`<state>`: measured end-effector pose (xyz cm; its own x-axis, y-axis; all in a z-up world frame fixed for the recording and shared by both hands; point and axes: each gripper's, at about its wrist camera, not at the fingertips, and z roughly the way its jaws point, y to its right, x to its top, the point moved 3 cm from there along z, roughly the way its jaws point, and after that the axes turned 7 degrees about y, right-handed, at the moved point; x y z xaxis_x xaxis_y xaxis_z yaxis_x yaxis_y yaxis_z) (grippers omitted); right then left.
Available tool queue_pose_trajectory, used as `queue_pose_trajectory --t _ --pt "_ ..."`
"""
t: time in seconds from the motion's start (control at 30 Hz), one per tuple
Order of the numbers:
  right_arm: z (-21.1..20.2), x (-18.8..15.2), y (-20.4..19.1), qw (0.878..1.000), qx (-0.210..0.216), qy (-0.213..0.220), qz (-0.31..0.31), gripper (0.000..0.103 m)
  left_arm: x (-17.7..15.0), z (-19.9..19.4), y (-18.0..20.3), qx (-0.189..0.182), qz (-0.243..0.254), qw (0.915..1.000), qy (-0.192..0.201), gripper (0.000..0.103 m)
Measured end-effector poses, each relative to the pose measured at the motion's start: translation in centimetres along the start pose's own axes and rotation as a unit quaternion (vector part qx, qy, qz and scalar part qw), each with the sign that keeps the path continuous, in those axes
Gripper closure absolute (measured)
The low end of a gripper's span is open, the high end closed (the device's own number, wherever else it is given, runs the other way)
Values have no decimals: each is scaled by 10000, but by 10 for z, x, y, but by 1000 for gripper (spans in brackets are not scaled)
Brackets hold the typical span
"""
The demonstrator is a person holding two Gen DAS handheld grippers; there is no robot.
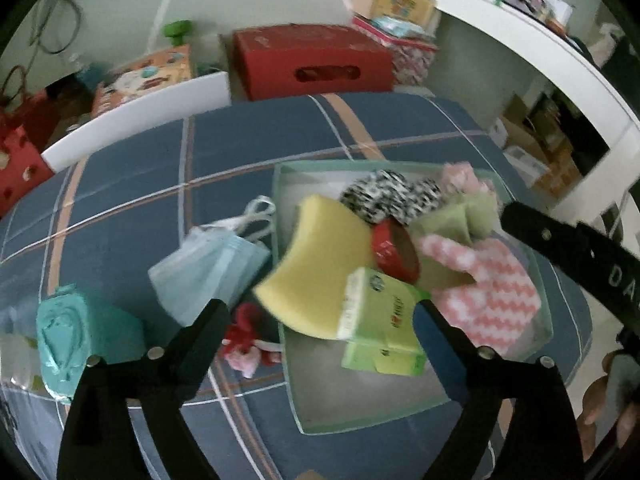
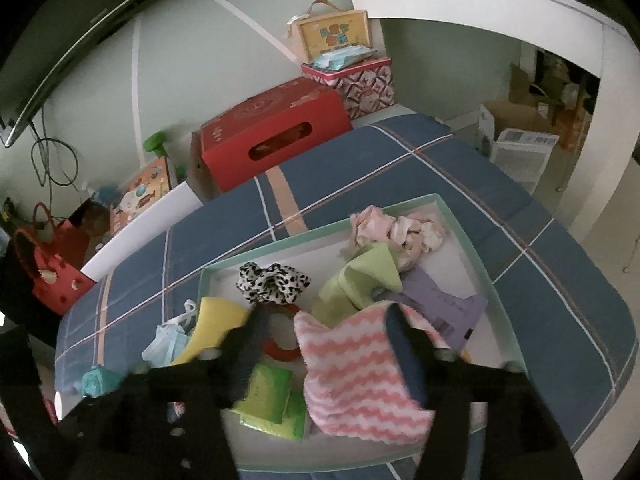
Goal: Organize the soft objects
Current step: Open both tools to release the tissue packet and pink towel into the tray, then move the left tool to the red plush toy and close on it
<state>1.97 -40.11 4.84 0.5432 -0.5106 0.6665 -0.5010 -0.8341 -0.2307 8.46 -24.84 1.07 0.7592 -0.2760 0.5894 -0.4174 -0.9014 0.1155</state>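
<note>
A shallow green-rimmed tray (image 1: 282, 216) (image 2: 472, 236) lies on the blue plaid bed. In it are a yellow sponge (image 1: 320, 260) (image 2: 212, 328), a lime tissue pack (image 1: 380, 320) (image 2: 266, 396), a red ring (image 1: 396, 248), a leopard scrunchie (image 2: 272, 280), a green cloth (image 2: 360, 276), a pale pink cloth (image 2: 396, 228) and a pink zigzag cloth (image 1: 488, 292) (image 2: 360, 372). My left gripper (image 1: 324, 304) is open, just above the sponge and tissue pack. My right gripper (image 2: 328, 328) is open over the zigzag cloth. A blue face mask (image 1: 212, 268) and a teal roll (image 1: 68, 336) lie left of the tray.
A small red and pink soft item (image 1: 244, 340) lies on the bed by the tray's left rim. A red cardboard box (image 1: 316, 60) (image 2: 272, 136), stacked boxes and a white shelf (image 2: 500, 0) stand beyond the bed. A purple paper (image 2: 444, 304) lies in the tray.
</note>
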Motion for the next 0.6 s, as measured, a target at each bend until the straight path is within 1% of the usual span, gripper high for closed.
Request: queue_pose_trajectory --t 0.13,0.23,0.3,0.33,0.37,0.43,0.5,0.6 --pt "5 -1 1 9997 -191 -111 -107 24 1 0 -13 61 -223 9997 -9 8" --pt "11 -3 0 9992 -278 -224 -187 20 0 2 -21 152 -322 9994 -46 8" --pt "13 -4 -1 9987 -343 -272 -279 13 1 1 -25 198 -380 9991 -38 8" --pt "14 -4 -2 9982 -402 -277 -340 5 1 0 -28 209 -420 9989 -23 8" --pt "14 -4 -4 9976 -485 -260 -423 0 2 0 -30 217 -456 9987 -9 8" --pt "12 -4 -7 9967 -560 -189 -554 0 2 -1 -34 232 -529 9983 2 8" --pt "10 -3 -11 9966 -518 -126 -629 0 2 -1 -38 260 -587 9979 8 7" --pt "10 -2 -15 9967 -438 -147 -673 0 2 -2 -43 305 -642 9975 40 7"
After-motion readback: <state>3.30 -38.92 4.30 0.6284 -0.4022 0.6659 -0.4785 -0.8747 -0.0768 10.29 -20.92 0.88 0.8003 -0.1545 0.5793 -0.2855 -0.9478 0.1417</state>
